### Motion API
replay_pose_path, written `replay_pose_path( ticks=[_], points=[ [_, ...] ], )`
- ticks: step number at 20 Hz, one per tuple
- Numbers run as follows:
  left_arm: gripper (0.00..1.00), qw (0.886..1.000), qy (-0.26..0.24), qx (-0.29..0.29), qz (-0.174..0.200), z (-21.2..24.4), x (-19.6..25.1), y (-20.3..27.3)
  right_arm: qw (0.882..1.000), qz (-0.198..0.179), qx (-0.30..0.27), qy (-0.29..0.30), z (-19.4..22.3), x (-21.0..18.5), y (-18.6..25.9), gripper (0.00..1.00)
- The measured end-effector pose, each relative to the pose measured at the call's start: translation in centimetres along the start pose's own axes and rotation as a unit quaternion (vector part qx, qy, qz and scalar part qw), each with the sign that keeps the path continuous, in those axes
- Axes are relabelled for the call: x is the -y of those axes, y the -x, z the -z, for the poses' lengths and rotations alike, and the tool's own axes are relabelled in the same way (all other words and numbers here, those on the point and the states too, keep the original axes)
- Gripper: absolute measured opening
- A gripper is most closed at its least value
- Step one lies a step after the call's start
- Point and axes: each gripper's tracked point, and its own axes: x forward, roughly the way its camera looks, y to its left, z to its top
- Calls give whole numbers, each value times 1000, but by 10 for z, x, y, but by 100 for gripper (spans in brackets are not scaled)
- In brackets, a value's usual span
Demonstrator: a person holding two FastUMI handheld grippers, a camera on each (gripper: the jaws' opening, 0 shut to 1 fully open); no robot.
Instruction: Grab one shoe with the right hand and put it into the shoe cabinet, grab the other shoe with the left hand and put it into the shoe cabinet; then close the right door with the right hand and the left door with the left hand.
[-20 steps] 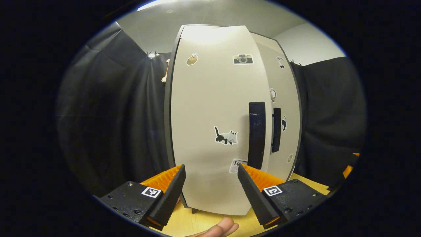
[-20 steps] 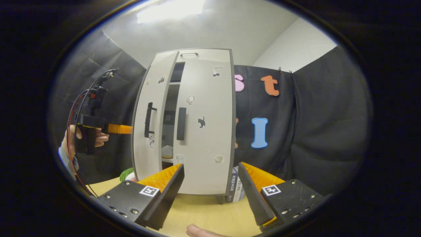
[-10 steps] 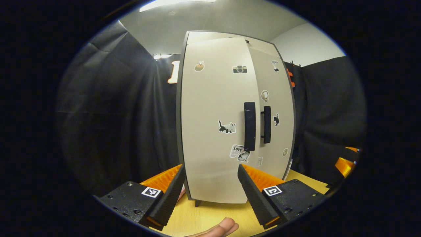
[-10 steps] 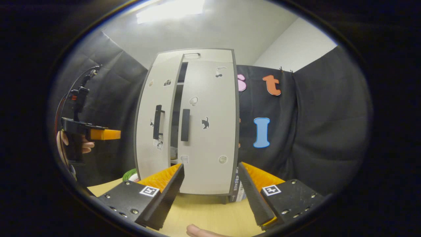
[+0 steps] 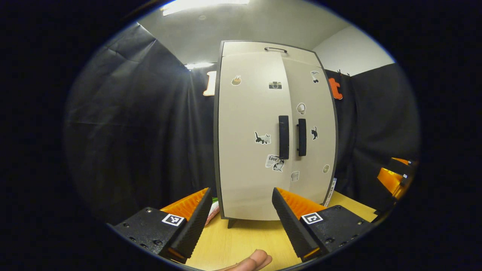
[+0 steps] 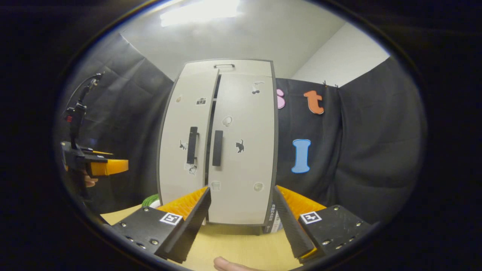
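Observation:
The pale shoe cabinet (image 5: 275,131) stands upright on the table, with stickers on both doors. In the left gripper view its left door (image 5: 248,150) and right door (image 5: 314,150) look flush, their dark handles (image 5: 283,137) side by side. The right gripper view shows a thin dark gap (image 6: 211,139) still left between the doors. My left gripper (image 5: 241,214) is open and empty, held back from the cabinet front. My right gripper (image 6: 241,214) is also open and empty, a short way from the right door (image 6: 243,150). The left gripper (image 6: 113,167) hangs off to the cabinet's left.
The wooden table (image 5: 241,241) runs in front of the cabinet. A green object (image 6: 150,199) lies at the cabinet's left foot and a box-like item (image 6: 276,222) stands at its right foot. A fingertip (image 5: 256,259) shows under my left gripper. Black cloth surrounds the booth.
The left door has swung from ajar to almost shut. My left gripper has drawn back and away from it, so the cabinet looks smaller. The right gripper has barely moved.

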Motion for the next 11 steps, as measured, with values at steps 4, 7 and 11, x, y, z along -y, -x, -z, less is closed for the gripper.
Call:
replay_pose_path(
  ticks=[4, 7, 11],
  points=[
    [97, 1000, 11, 2, -5, 3, 6, 5, 1000, -11, -11, -15, -1, -9, 2, 98],
    [98, 1000, 10, -11, -12, 10, 7, 7, 1000, -13, -8, -5, -2, -7, 8, 98],
    [98, 1000, 1, 4, -30, 7, 0, 9, 1000, -8, -8, -5, 8, -4, 11, 98]
  ],
)
